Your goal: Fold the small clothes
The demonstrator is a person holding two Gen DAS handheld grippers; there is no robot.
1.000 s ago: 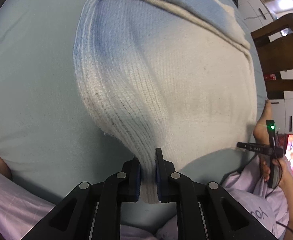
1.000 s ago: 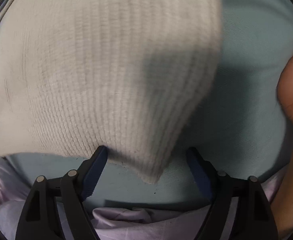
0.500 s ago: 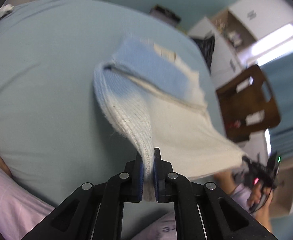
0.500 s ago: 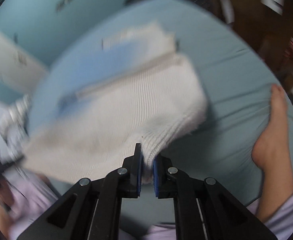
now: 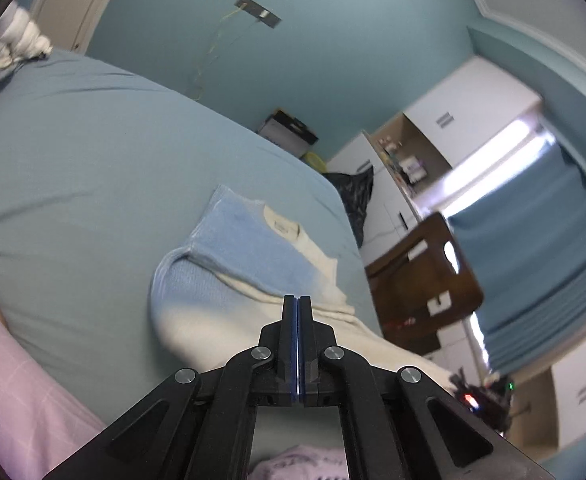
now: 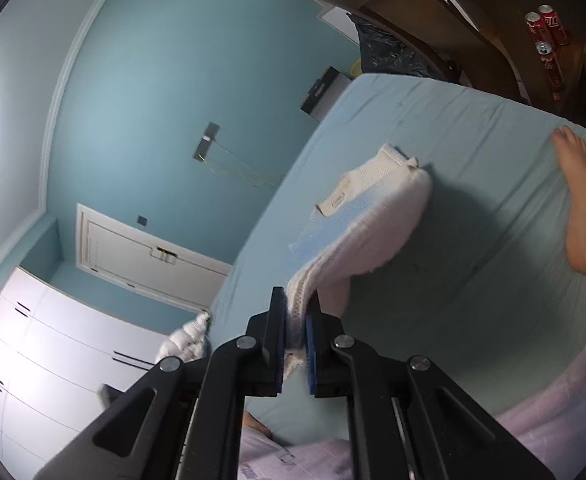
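My right tool [image 6: 295, 334] pinches the hem of the cream-and-blue sweater [image 6: 367, 220], lifting it off the bed [image 6: 473, 200]; my left tool [image 5: 297, 344] is closed on nothing, pads touching, above the sweater [image 5: 213, 280].

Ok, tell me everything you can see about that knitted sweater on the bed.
The sweater is a small ribbed knit, cream with a light blue band near the neck, where a label shows. Its far part lies on the pale blue bed sheet; the near edge is lifted, pinched by the right gripper. The left gripper is shut with no cloth between its fingers.
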